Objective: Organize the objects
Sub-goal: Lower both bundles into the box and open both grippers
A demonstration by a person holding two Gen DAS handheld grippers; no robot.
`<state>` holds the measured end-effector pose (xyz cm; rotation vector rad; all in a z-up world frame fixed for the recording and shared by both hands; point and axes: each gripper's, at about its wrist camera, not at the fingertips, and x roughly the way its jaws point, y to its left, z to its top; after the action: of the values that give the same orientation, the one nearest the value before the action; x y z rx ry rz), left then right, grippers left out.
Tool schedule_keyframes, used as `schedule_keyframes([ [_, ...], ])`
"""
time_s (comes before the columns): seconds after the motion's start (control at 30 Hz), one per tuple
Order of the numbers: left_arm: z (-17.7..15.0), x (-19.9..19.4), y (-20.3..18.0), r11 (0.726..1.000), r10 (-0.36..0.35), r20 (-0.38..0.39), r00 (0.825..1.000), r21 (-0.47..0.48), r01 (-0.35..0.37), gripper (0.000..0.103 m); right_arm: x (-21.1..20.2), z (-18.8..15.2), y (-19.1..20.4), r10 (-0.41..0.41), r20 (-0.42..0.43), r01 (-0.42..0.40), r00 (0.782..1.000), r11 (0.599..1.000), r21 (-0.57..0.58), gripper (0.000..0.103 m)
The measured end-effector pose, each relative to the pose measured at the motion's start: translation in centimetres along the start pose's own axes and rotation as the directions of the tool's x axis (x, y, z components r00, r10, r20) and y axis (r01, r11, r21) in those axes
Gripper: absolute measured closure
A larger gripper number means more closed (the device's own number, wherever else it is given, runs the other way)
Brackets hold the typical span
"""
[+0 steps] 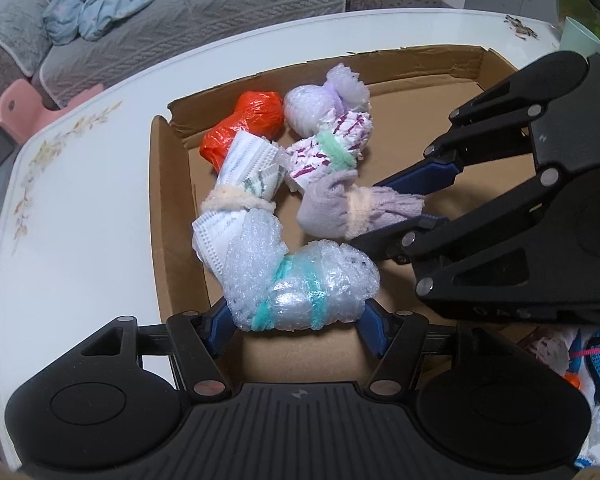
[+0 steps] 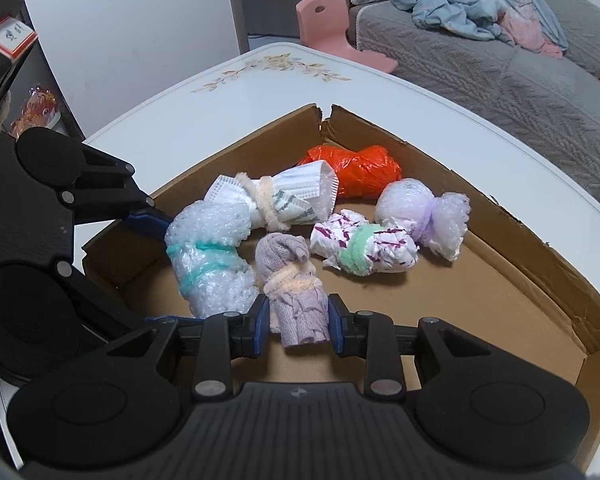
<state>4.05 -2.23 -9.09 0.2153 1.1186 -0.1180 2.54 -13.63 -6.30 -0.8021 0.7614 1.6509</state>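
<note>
Bubble-wrap bundle [image 1: 304, 280], bound with teal pipe cleaner, sits between the fingers of the left tongs [image 1: 300, 320], whose blue pads press on its two ends; it lies low in the cardboard tray [image 1: 172, 184] near that tray's left wall. Close beside it, the lilac knitted bundle [image 2: 296, 296], tied with a cream pipe cleaner, is clamped at its lower end by the right tongs [image 2: 298, 322], drawn nearly together.

Four more bundles lie toward the tray's far corner: a face-mask roll [image 1: 240, 176] with a cream tie touching the bubble-wrap one, a white-and-purple paper roll [image 1: 328, 152] with a green tie, a purple-tinted bubble-wrap parcel [image 1: 320, 104], and an orange plastic one [image 1: 248, 124] nearest the corner.

The tray rests on a white bench [image 1: 80, 200] with a floral print along its edge. The right wrist view shows the split at the tray's far corner and the torn right wall; the left wrist view instead shows more wrapped items [image 1: 592, 360] lying past the tray's near right edge, and a green cup [image 1: 580, 36] at the bench's far right corner. Beyond the bench stand a grey sofa [image 2: 480, 64] with crumpled blue cloth and a pink stool [image 2: 332, 20].
</note>
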Motion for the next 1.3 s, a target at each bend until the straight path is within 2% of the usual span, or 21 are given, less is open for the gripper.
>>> schedule_keyframes([
  [0.33,-0.1,0.0,0.0,1.0,0.006,-0.004,1.0,-0.007,-0.006,0.03,0.0,0.0,0.0,-0.006,0.01,0.006,1.0,1.0,0.007,0.072],
  [0.5,-0.1,-0.1,-0.1,1.0,-0.005,-0.008,1.0,-0.006,0.005,0.02,-0.2,0.0,0.1,-0.007,0.007,0.007,1.0,1.0,0.003,0.071],
  [0.83,0.4,-1.5,0.9,0.998,-0.039,-0.021,0.999,-0.043,0.039,0.013,-1.6,0.5,0.0,-0.018,0.032,0.019,0.999,1.0,-0.009,0.065],
  [1.07,0.7,-2.5,1.2,0.996,-0.07,-0.045,0.997,-0.049,0.068,0.01,-2.4,1.0,0.1,-0.01,0.041,0.01,0.999,1.0,-0.009,0.059],
  [1.3,0.9,-4.5,1.3,0.997,-0.073,-0.057,0.996,-0.034,0.071,0.006,-3.4,0.8,0.2,-0.035,0.039,0.036,0.999,0.999,-0.023,0.051],
])
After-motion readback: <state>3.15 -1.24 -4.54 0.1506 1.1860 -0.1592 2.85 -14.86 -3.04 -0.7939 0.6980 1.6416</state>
